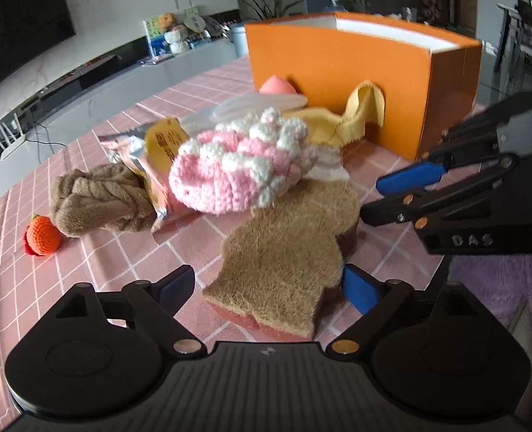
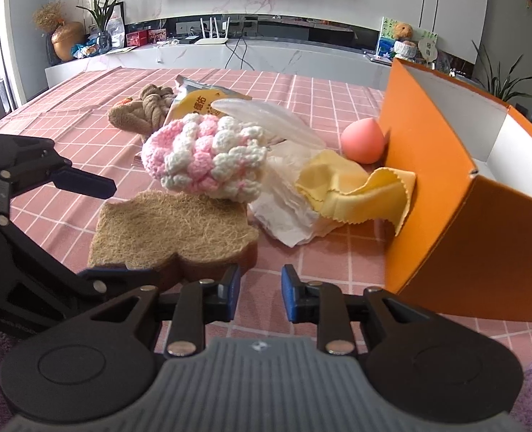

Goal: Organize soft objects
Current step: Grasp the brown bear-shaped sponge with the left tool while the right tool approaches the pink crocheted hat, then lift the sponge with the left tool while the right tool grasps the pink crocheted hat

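A brown toast-shaped sponge (image 1: pixel 287 252) lies on the pink checked tablecloth (image 1: pixel 104 252) between the wide-open fingers of my left gripper (image 1: pixel 266 284); it also shows in the right wrist view (image 2: pixel 172 230). A pink-and-white knitted piece (image 1: pixel 237 165) rests against its far edge, also seen from the right (image 2: pixel 204 154). My right gripper (image 2: pixel 258 295) is open and empty, low over the cloth beside the sponge. It shows in the left wrist view (image 1: pixel 392 194). An orange box (image 2: pixel 456 187) stands open to the right.
A yellow cloth (image 2: pixel 356 194), white tissue (image 2: pixel 284 216), a pink egg-shaped sponge (image 2: pixel 361 144), a clear plastic bag (image 2: pixel 266 115), a snack packet (image 1: pixel 161 144), a brown plush knot (image 1: pixel 100 198) and an orange crochet fruit (image 1: pixel 43 235) lie about. A purple rug (image 1: pixel 500 288) lies below the table edge.
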A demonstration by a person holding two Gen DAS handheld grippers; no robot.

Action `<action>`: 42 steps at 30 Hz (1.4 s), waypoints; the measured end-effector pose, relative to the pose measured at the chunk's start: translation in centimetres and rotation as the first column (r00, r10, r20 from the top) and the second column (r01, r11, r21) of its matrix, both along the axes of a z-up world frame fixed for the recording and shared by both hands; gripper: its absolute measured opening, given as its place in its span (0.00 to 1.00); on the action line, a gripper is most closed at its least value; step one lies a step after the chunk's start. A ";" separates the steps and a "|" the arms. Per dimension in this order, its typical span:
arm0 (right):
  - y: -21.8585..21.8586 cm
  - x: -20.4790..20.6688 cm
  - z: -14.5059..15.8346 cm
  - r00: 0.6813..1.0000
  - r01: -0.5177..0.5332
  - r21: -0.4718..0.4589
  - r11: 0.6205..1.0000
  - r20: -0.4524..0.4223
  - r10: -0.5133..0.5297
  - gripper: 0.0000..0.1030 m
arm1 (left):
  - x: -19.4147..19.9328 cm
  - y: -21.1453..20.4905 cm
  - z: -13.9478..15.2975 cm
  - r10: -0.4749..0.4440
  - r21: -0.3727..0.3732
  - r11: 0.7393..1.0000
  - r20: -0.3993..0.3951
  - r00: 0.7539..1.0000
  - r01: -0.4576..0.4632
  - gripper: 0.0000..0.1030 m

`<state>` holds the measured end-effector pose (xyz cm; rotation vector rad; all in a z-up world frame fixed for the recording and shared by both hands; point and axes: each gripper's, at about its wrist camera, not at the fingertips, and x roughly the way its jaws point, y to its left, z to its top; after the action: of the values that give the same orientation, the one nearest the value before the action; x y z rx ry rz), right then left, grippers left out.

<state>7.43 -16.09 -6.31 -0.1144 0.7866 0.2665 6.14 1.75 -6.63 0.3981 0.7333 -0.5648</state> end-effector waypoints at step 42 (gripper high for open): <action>2.6 -1.2 3.8 0.990 -0.081 0.051 0.995 0.120 0.075 0.49 | -1.4 7.6 5.7 0.558 -0.162 0.809 -0.091 0.825 -0.565 0.86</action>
<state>6.25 -13.49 -2.52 -0.1076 0.6580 0.3524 4.79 9.31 -0.92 -0.0153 0.7856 -0.0703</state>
